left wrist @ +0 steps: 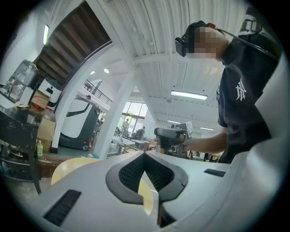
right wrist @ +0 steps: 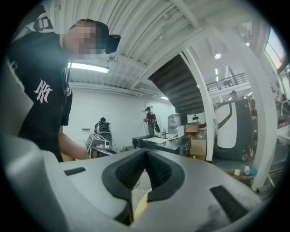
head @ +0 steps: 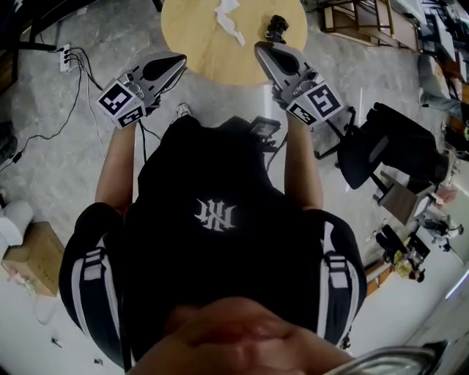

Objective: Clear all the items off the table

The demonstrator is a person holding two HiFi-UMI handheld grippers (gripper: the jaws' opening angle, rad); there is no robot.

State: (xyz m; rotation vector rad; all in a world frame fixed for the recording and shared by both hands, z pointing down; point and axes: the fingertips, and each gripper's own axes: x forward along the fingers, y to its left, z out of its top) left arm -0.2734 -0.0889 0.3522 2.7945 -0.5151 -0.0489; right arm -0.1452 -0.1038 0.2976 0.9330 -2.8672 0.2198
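A round wooden table (head: pixel 192 40) stands in front of me at the top of the head view. On it lie a crumpled white paper (head: pixel 229 18) and a small black object (head: pixel 277 28). My left gripper (head: pixel 178 62) is held over the table's near left edge, shut with nothing between its pads. My right gripper (head: pixel 261 49) hovers over the table's near right part, just short of the black object, also shut and empty. In the gripper views each pair of jaws (left wrist: pixel 145 154) (right wrist: pixel 146 152) meets at the tip and points level across the room, toward the other gripper.
A black office chair (head: pixel 385 143) stands to the right of the table. A power strip with cables (head: pixel 66 57) lies on the floor at the left. A cardboard box (head: pixel 33 256) and a white roll (head: pixel 16 218) sit at the lower left.
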